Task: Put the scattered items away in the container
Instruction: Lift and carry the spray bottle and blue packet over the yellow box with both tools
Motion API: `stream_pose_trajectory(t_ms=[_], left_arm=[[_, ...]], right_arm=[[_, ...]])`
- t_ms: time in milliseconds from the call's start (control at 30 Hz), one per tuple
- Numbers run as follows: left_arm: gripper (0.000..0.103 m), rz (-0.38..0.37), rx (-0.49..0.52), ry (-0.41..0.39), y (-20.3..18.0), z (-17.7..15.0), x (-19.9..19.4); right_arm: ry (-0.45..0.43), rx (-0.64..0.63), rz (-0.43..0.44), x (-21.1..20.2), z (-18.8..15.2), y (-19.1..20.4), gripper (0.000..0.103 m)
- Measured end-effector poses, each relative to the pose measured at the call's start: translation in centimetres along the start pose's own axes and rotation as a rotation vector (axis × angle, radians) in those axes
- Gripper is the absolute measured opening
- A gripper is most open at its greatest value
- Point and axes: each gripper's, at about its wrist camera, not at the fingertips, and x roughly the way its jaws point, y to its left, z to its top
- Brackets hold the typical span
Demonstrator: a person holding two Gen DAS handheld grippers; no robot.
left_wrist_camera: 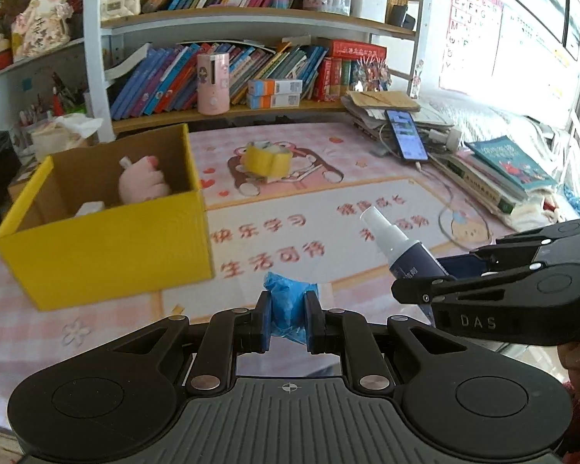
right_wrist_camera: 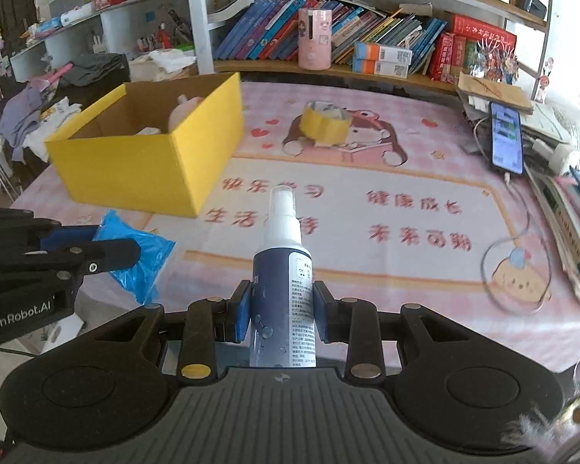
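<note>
My left gripper [left_wrist_camera: 286,317] is shut on a crumpled blue plastic bag [left_wrist_camera: 288,301], held above the pink table mat; the bag also shows in the right wrist view [right_wrist_camera: 143,255]. My right gripper [right_wrist_camera: 282,309] is shut on a dark blue spray bottle [right_wrist_camera: 284,270] with a white nozzle, also seen in the left wrist view [left_wrist_camera: 398,247]. The yellow cardboard box [left_wrist_camera: 108,247] stands open at the left, holding a pink plush toy [left_wrist_camera: 141,183] and a small white item. A yellow tape roll [left_wrist_camera: 265,158] lies on the mat beyond.
A bookshelf with a pink canister [left_wrist_camera: 212,83] runs along the back. A phone [left_wrist_camera: 408,135] with a cable, stacked books [left_wrist_camera: 510,178] and papers lie at the right. Clothes and clutter sit left of the box [right_wrist_camera: 38,116].
</note>
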Motion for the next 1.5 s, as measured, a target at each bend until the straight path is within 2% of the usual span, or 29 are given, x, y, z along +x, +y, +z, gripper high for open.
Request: stream_pose_trajectory(t_ms=[433,1100,1300,1500], left_arm=[[0.015,0.077,-0.063,-0.009,3.3,-2.8,-3.8],[0.015,0.206,-0.148,-0.003,8.7,-4.7,-6.4],[0.015,0.243,-0.173,-0.017,10.4,-4.1,-6.9],[0.015,0.254,-0.146,-0.079,11.7,-1.3,-6.9]], right_arm=[[0.009,-0.087,0.086,-0.6,-0.6,5.6,0.031],[0.022,-0.218,0.238,0.7,0.1,12.0,0.031],[0.000,-0.264,0.285,1.6,1.5,13.7,0.031],[-0.087,-0.287,0.306,1.7,4.5,14.2,0.031]])
